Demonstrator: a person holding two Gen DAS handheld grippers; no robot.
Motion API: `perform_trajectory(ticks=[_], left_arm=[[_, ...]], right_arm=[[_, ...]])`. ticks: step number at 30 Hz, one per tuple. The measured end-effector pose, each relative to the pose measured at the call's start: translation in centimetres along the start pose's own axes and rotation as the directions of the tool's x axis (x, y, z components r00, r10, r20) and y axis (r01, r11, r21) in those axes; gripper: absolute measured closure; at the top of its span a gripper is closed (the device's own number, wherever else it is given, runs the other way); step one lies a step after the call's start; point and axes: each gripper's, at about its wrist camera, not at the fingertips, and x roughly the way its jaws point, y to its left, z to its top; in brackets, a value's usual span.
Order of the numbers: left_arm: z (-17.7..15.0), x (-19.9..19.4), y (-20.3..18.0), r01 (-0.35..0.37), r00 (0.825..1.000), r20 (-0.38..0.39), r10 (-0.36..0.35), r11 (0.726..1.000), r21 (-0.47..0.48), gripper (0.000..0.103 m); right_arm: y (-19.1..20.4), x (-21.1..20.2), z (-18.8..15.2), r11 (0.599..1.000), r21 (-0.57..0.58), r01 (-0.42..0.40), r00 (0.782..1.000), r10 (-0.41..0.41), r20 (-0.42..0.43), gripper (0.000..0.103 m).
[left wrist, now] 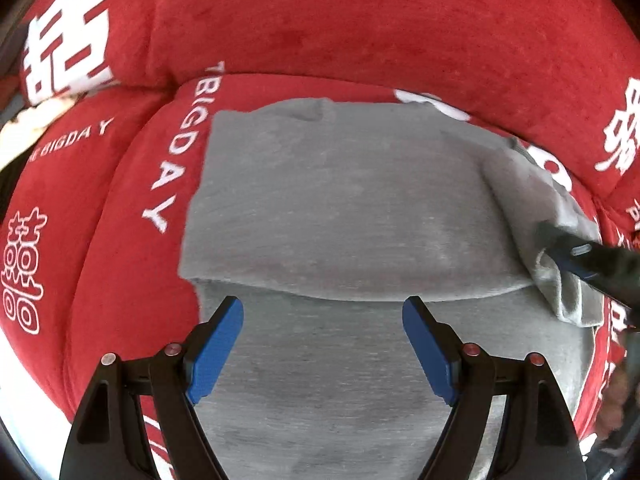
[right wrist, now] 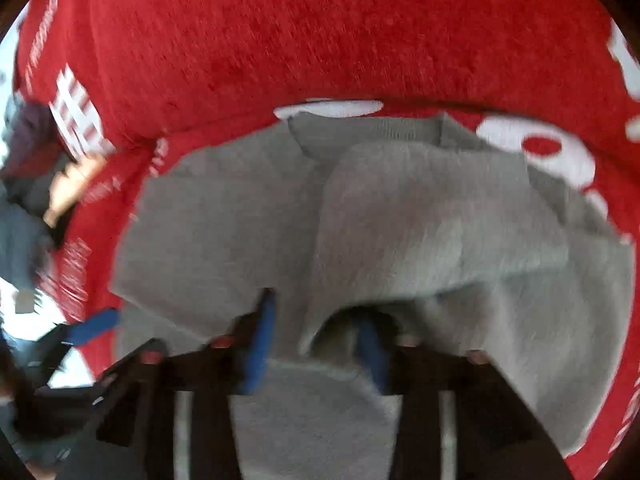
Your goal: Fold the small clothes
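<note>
Left side, left wrist view: red cover [left wrist: 120,200] with white lettering, over what looks like a sofa seat and back cushion. It serves as the folding surface.

Centre: grey garment [left wrist: 340,208] lies flat on the red cover, one layer already turned over the lower layer, with a straight fold edge across just ahead of the fingertips. Left gripper [left wrist: 322,344] hangs above the lower layer, pointing steeply down, jaws wide, nothing between them. Probably parked there so it can pin or pick up the near edge.

Right: right gripper [left wrist: 576,252] comes in at the garment's right edge, where a flap of cloth is bunched and lifted. In its own view, the right gripper [right wrist: 316,344] has jaws partly apart, with a hump of grey cloth draped over and between the fingers. Judged: the side flap is being laid inward.

Unclear: the right wrist view is smeared, so I cannot tell whether the pads press on the cloth. The garment's type and near hem are cut off. At the far left of that view, a hand [right wrist: 72,188] is blurred.
</note>
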Motion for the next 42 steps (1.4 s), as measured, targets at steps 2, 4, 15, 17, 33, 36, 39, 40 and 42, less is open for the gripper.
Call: perform_trajectory(ticks=[2, 4, 15, 17, 33, 36, 39, 40, 42], left_arm=[[0.1, 0.0, 0.5, 0.01, 1.0, 0.0, -0.01, 1.0, -0.013, 0.02], [0.1, -0.1, 0.5, 0.017, 1.0, 0.004, -0.017, 1.0, -0.011, 0.02], [-0.5, -1.4, 5.2, 0.055, 0.998, 0.015, -0.054, 0.995, -0.082, 0.02], [-0.2, -1.6, 6.7, 0.049, 0.999, 0.02, -0.047, 0.992, -0.115, 0.02], [5.2, 2.2, 3.3, 0.315, 0.947, -0.022, -0.319, 0.943, -0.104, 0.02], [6.8, 3.8, 1.6, 0.326, 0.942, -0.068, -0.329, 0.944, -0.057, 0.02], [7.4, 5.2, 0.2, 0.294, 0.949, -0.123, -0.291, 0.956, 0.005, 0.02], [7.5, 5.4, -0.2, 0.282, 0.952, -0.133, -0.276, 0.959, 0.027, 0.02], [7.4, 5.4, -0.6, 0.269, 0.956, -0.137, -0.259, 0.961, 0.058, 0.021]], right_arm=[[-2.6, -2.1, -0.3, 0.987, 0.144, -0.066, 0.997, 0.058, 0.058, 0.049], [-5.8, -3.0, -0.5, 0.942, 0.316, -0.111, 0.991, 0.083, 0.102, 0.049], [-3.8, -2.5, 3.8, 0.933, 0.252, -0.259, 0.96, 0.22, 0.172, 0.093], [1.8, -1.5, 3.7, 0.986, -0.003, -0.168, 0.983, 0.168, 0.067, 0.093], [-3.4, -3.3, -5.0, 0.984, 0.17, -0.05, 0.993, 0.067, -0.095, 0.053], [-8.0, -6.2, -6.9, 0.953, 0.298, -0.049, 0.997, 0.067, -0.05, 0.053], [-11.6, -7.7, -8.5, 0.902, 0.424, -0.08, 0.996, 0.088, 0.003, 0.053], [-12.9, -8.1, -9.1, 0.879, 0.467, -0.097, 0.995, 0.097, 0.022, 0.053], [-14.3, -8.4, -9.8, 0.842, 0.524, -0.127, 0.992, 0.116, 0.054, 0.052]])
